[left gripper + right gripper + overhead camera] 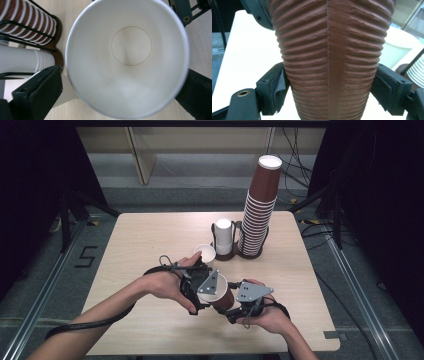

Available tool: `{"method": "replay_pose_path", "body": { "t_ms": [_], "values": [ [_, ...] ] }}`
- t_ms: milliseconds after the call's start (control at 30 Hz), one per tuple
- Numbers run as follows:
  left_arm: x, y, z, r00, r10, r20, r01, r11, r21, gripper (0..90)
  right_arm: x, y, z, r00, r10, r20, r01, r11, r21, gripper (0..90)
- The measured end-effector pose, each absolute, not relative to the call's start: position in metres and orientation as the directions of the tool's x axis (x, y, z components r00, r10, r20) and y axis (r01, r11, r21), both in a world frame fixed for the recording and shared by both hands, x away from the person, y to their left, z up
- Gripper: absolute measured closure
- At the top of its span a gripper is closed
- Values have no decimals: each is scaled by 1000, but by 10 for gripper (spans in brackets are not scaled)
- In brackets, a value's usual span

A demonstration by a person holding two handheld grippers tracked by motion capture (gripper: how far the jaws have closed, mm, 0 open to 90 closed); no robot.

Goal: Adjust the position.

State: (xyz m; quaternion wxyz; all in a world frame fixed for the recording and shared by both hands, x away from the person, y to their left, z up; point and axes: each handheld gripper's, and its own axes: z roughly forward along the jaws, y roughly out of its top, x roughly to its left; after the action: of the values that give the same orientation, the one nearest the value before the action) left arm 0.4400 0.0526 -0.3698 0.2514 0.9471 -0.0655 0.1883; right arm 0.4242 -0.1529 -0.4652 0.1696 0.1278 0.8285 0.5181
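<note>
A brown ribbed paper cup [223, 295] with a white inside is held above the table's near middle, between both hands. My right gripper [231, 308] is shut on its ribbed wall; in the right gripper view the two black pads [274, 87] press the cup [329, 62] from both sides. My left gripper [211, 294] is at the cup's mouth. In the left gripper view I look straight into the white cup [127, 57], and my left gripper [120, 97] stands open with one jaw on each side of the rim, the left one slightly apart from it.
A single white cup [205, 254] stands on the wooden table [145, 240] just beyond the hands. Behind it a black wire holder carries a short white cup stack [223, 236] and a tall brown cup stack [260, 210]. Dark floor and cables surround the table.
</note>
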Motion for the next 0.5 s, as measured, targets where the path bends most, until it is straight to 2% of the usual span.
{"method": "replay_pose_path", "body": {
  "t_ms": [367, 433, 500],
  "values": [
    [434, 82, -364, 902, 95, 420, -178, -806, 564, 0, 431, -161, -461, -866, 488, -109, 87, 362, 928, 211],
    [432, 88, -366, 902, 152, 403, -148, -770, 621, 0, 435, -164, -459, -853, 505, -128, 62, 342, 938, 210],
    [430, 96, -369, 900, 211, 381, -112, -733, 671, 0, 436, -166, -458, -835, 542, -90, 94, 302, 949, 210]
  ]
}}
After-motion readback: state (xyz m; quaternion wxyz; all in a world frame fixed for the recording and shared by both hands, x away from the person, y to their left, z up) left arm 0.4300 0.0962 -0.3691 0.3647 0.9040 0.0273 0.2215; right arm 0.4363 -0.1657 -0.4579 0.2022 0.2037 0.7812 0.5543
